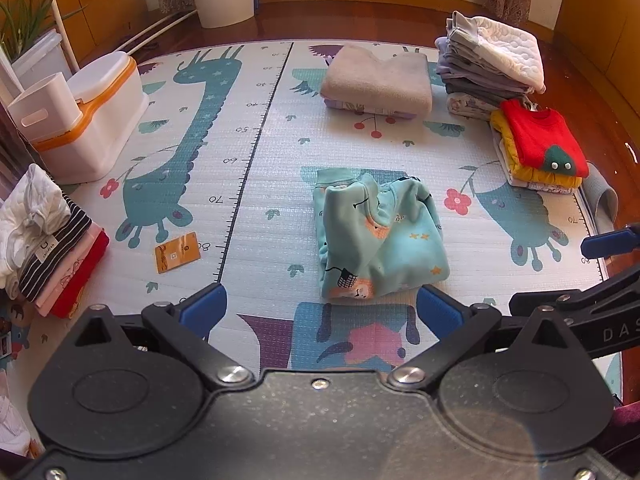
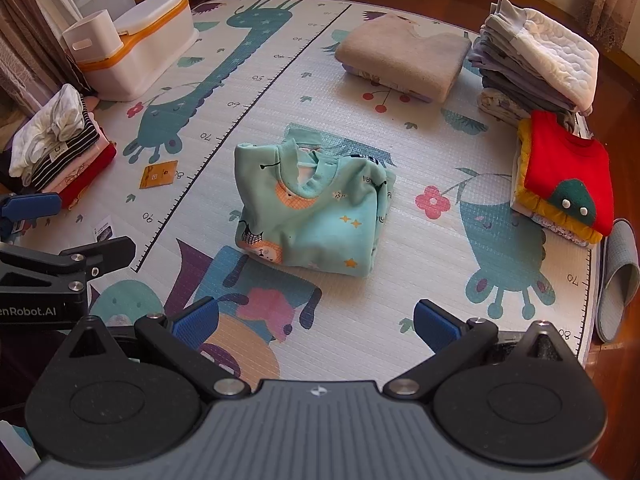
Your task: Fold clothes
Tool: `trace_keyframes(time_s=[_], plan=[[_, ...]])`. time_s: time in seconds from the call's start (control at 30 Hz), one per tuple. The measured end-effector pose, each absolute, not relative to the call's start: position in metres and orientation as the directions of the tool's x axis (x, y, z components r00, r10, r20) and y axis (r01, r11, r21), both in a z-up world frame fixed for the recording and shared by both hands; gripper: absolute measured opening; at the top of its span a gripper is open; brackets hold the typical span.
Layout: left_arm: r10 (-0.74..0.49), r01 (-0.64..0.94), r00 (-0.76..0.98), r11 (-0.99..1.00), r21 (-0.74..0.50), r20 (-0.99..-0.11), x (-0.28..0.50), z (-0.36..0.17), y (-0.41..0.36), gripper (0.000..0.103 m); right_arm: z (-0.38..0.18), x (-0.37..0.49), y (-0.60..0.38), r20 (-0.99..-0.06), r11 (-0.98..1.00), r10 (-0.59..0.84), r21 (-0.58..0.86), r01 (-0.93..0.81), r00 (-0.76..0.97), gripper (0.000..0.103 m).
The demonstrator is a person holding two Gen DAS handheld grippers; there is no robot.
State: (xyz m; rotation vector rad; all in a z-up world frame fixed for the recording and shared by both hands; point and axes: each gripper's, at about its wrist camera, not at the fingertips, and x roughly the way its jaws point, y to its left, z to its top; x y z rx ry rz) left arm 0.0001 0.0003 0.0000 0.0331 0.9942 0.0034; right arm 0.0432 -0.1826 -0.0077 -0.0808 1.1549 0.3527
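On the play mat [image 1: 256, 184], mid-sheet, a folded teal sweatshirt [image 1: 378, 240] is lying in a lumpy bundle, collar up. Both grippers are hovering above the mat on the near side of the sweatshirt, touching nothing: left gripper [image 1: 320, 312] is gaping wide, right gripper [image 2: 316, 322] likewise spread and empty. Beyond the sweatshirt a beige folded stack [image 2: 404, 56] is sitting; right of the sweatshirt a red sweater [image 2: 568, 172] is topping a pile.
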Motion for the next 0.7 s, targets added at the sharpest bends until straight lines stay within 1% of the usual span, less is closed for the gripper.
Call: trace_keyframes(time_s=[0.1,0.2,0.37,0.7], plan=[[0.017,0.018,0.542,0.999,0.031,-0.84,0.0005,0.0002,0.0024,0.103,-0.0076,0.0437,-0.1831,-0.906,0.942,0.231,0.117,-0.314,0.355,0.103],[0.055,0.008,0.552,0.997,0.071,-0.832,-0.0008,0.0021,-0.0045,0.103,-0.0075,0.0442,-0.1835,-0.906,0.943,0.23,0.116,-0.313,0.355,0.103],[0.034,0.009,0.554,0.999,0.046,-0.832,-0.0004,0.0028,0.0024,0.103,-0.0073,0.0451,-0.1843,-0.907,0.943,0.228,0.115,-0.313,0.354,0.103],[0.032,0.006,0.555,0.999,0.042,-0.831,0.0007,0.0003,0.0025,0.103,-0.0082,0.0441,-0.1821,-0.907,0.943,0.226,0.112,-0.314,0.355,0.103]])
